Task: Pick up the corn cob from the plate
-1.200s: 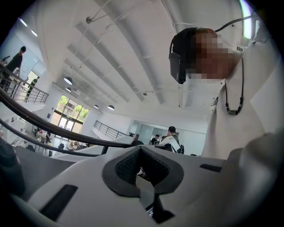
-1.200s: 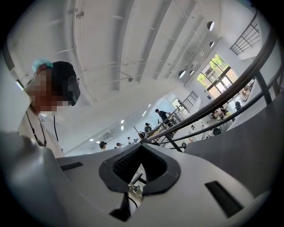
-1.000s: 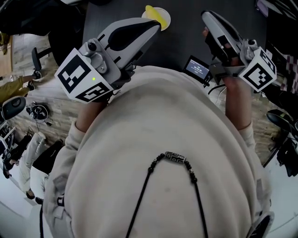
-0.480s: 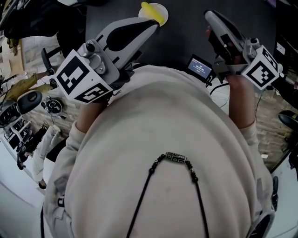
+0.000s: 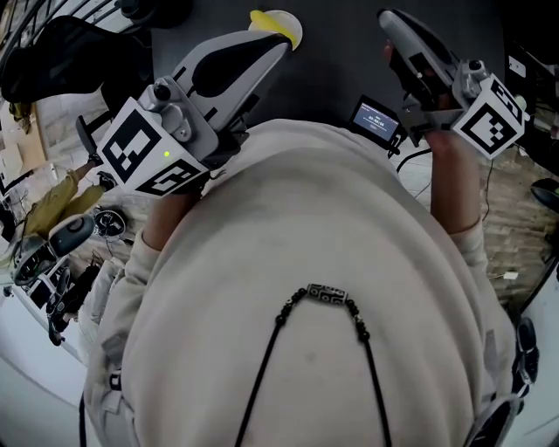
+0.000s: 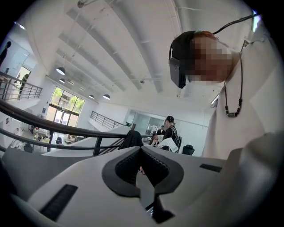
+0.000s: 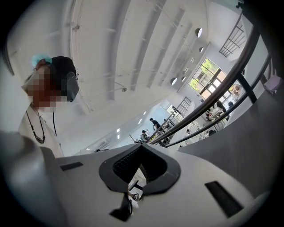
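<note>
Corn cob: yellow corn cob [image 5: 265,18] at the top edge of the head view, slightly left of centre, lying on the plate; only part of it shows before the frame cuts it off.
Plate: small white plate [image 5: 292,31] on the dark tabletop [image 5: 336,57], with the cob over its left side.
Left gripper: left gripper [image 5: 281,48] in the upper left of the head view, its marker cube [image 5: 144,157] nearest the body and its tips just below the plate in the frame; whether they touch the plate cannot be told.
Left jaws: in the left gripper view [image 6: 141,150] the tips meet, pads closed together, with nothing between them.
Right gripper: right gripper [image 5: 390,19] in the upper right of the head view, well apart from the plate, its own marker cube [image 5: 489,122] at the right edge.
Right jaws: in the right gripper view [image 7: 142,146] the tips are pressed together and hold nothing.
Person: cream sweatshirt [image 5: 306,227] fills the middle of the head view, with a dark beaded necklace [image 5: 327,295] hanging on it.
Small screen: a lit small screen [image 5: 376,118] sits between the sweatshirt and the right gripper.
Background: both gripper views show a white ceiling [image 6: 111,44] and a dark railing [image 6: 44,126]; neither shows the cob.
</note>
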### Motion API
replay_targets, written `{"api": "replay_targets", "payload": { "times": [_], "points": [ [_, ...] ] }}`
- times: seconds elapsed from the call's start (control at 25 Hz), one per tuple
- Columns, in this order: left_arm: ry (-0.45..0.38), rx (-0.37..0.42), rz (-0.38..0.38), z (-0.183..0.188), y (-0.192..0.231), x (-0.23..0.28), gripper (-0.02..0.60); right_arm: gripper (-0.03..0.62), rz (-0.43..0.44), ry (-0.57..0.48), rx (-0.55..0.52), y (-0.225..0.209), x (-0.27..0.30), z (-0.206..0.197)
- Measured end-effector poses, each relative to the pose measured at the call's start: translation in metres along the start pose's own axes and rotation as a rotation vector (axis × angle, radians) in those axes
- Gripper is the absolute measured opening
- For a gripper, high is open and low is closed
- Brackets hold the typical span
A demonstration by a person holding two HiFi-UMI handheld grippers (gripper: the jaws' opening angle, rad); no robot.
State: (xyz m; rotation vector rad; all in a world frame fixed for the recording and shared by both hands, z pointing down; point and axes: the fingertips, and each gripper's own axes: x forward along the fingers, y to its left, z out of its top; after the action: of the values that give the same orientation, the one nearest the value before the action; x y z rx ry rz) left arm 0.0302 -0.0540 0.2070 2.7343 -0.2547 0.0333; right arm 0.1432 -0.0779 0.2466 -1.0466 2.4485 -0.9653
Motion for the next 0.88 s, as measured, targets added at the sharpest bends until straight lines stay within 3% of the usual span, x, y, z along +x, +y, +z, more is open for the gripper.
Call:
{"api": "replay_targets", "payload": {
  "times": [0.52, 0.88],
  "points": [
    [-0.085, -0.027, -0.065, 0.015, 0.001, -0.023, 0.000, 0.015, -0.070, 0.089, -0.150, 0.027, 0.022, 0.006],
    [-0.098, -0.037, -0.037, 0.014, 0.004, -0.032, 0.000, 0.015, -0.078, 0.152, -0.186, 0.021, 0.028, 0.004]
  ]
}}
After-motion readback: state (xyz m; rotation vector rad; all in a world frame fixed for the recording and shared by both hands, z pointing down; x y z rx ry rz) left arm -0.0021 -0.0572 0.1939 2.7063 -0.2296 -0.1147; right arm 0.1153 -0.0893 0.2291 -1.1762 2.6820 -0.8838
